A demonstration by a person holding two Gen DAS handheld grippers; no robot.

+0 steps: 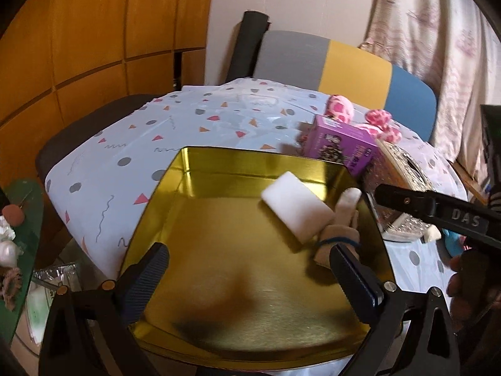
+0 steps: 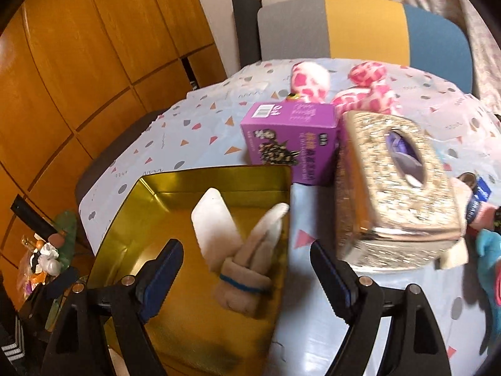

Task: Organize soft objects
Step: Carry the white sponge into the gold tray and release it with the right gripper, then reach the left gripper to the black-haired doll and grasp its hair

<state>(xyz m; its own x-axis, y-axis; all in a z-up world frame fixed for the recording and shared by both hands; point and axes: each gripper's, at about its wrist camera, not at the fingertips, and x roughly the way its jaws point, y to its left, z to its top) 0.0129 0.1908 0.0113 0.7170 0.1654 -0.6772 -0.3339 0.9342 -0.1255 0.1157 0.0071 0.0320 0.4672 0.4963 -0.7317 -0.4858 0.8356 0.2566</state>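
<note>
An open gold tin (image 1: 219, 169) stands on the patterned tablecloth (image 1: 188, 125). In it lie a white sponge block (image 1: 296, 206) and a beige plush toy (image 1: 341, 228) with long ears and a blue band. My left gripper (image 1: 250, 275) hangs open over the tin's bare floor. In the right wrist view my right gripper (image 2: 247, 272) is open just above the plush toy (image 2: 247, 275), and its pads are clear of it. The sponge (image 2: 213, 225) leans beside the toy. One of the right gripper's fingers (image 1: 404, 199) reaches in over the tin's right rim.
A purple carton (image 2: 294, 141) and a glittery tissue box (image 2: 397, 188) stand right of the tin (image 2: 188, 185). Pink spotted plush (image 2: 366, 84) lies behind them, and a blue plush (image 2: 488, 247) sits at the right edge. A colour-block chair (image 1: 353, 62) is beyond the table.
</note>
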